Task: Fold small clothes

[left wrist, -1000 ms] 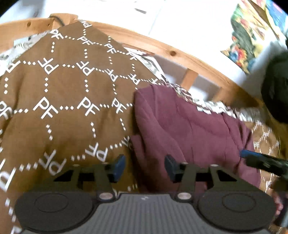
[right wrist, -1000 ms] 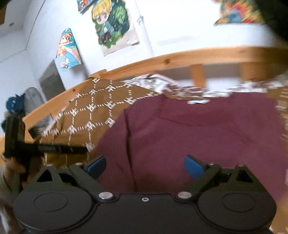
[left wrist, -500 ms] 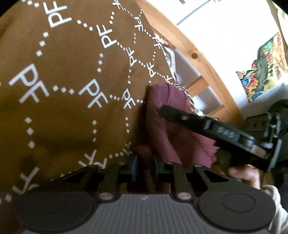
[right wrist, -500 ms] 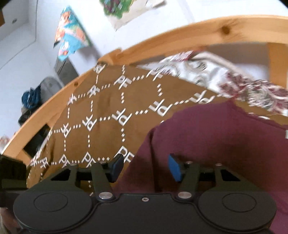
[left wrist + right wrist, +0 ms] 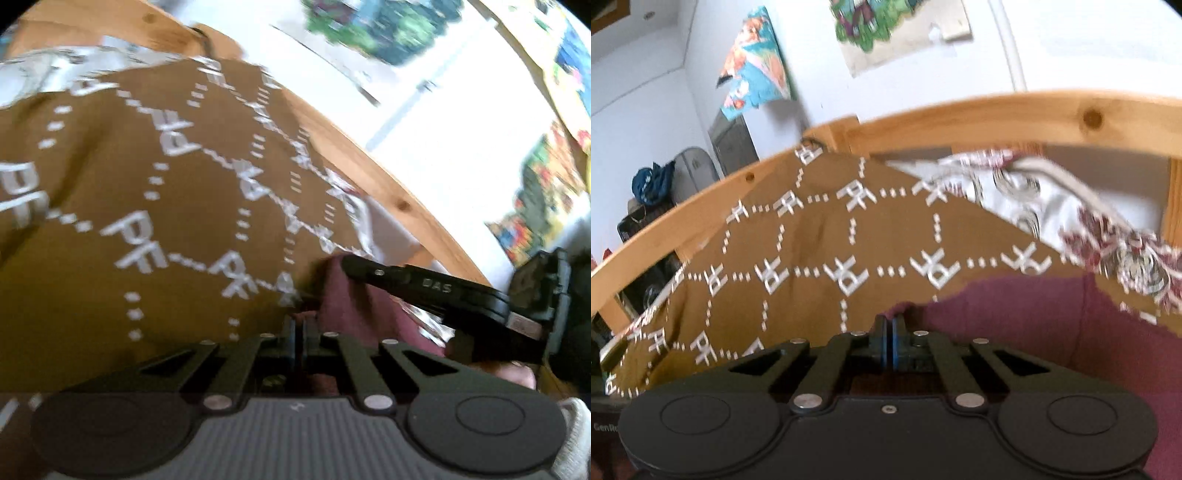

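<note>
Both tools have closed since a moment ago, each now pinching the maroon garment's [image 5: 1052, 332] edge.
Left tool [image 5: 298, 332] and right tool [image 5: 889, 332] clamp soft, light cloth near the wooden bed rail [image 5: 997, 118]; corners grip best.

wooden bed rail [image 5: 979, 114] walls the blanket's [image 5: 820, 236] far edge.

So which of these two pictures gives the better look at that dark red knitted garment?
The right wrist view: the dark red knitted garment fills its lower right, with the right gripper shut on its edge. The left wrist view shows only a small bunched part, partly behind the other gripper, where the left gripper pinches it.
</note>
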`<state>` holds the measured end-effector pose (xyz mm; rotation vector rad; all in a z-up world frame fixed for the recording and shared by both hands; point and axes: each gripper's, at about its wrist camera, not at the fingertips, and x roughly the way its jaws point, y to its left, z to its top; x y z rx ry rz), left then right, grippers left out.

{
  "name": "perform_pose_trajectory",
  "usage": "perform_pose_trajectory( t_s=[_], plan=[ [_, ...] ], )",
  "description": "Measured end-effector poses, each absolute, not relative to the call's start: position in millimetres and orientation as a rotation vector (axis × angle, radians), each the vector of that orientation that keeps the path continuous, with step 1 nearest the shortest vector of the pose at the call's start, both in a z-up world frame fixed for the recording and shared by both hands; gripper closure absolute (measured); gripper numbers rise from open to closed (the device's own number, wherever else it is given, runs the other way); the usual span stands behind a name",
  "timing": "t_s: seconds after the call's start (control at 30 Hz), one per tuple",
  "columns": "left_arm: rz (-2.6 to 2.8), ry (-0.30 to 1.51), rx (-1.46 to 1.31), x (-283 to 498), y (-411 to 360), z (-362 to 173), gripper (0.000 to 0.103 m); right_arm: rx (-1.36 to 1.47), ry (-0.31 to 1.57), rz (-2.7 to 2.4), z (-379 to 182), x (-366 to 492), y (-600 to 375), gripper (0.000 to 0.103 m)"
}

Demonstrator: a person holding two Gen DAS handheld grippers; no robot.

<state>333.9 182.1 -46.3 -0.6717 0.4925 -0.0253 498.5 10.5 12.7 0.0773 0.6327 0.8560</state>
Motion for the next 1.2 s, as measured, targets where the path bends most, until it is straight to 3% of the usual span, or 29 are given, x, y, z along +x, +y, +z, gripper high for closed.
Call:
perform_pose_trajectory(
  t_s=[0.3,0.37,0.43,0.47,0.53,0.67,0.93,0.97,1.0,1.07,1.2],
  plan=[
    [0.064,0.582,-0.624,339.8,172.4,-55.8,0.097,-0.148,0.633,0.850,-8.0,500.3,59.7,0.098],
    [0.067,0.573,-0.601,336.9,170.6,-51.0,0.094,-0.125,0.627,0.878,-4.4,498.4,54.6,0.085],
    [0.065,0.548,-0.567,331.2,169.1,-43.9,0.081,-0.130,0.611,0.897,-0.7,490.9,44.9,0.072],
    [0.071,0.531,-0.540,329.0,167.1,-40.4,0.067,-0.144,0.602,0.901,0.6,485.7,39.4,0.064],
    [0.077,0.511,-0.495,328.8,160.6,-34.7,0.060,-0.172,0.593,0.897,2.5,474.6,25.8,0.054],
    [0.087,0.530,-0.391,334.8,149.2,-31.9,0.062,-0.199,0.612,0.866,-0.4,455.5,-4.6,0.043],
    [-0.011,0.591,-0.273,344.0,139.0,-41.0,0.065,-0.193,0.660,0.815,-7.0,431.3,-46.7,0.037],
    [-0.014,0.599,-0.256,345.8,138.2,-41.6,0.067,-0.182,0.666,0.810,-6.6,429.7,-50.3,0.037],
    [-0.018,0.608,-0.258,347.6,138.9,-42.5,0.080,-0.173,0.671,0.805,-6.8,426.9,-55.0,0.036],
    [0.002,0.622,-0.303,350.3,144.8,-43.5,0.092,-0.162,0.679,0.800,-6.8,420.5,-63.7,0.036],
    [0.073,0.595,-0.388,344.5,151.0,-45.7,0.097,-0.157,0.684,0.799,-5.2,405.9,-80.7,0.035]
  ],
)
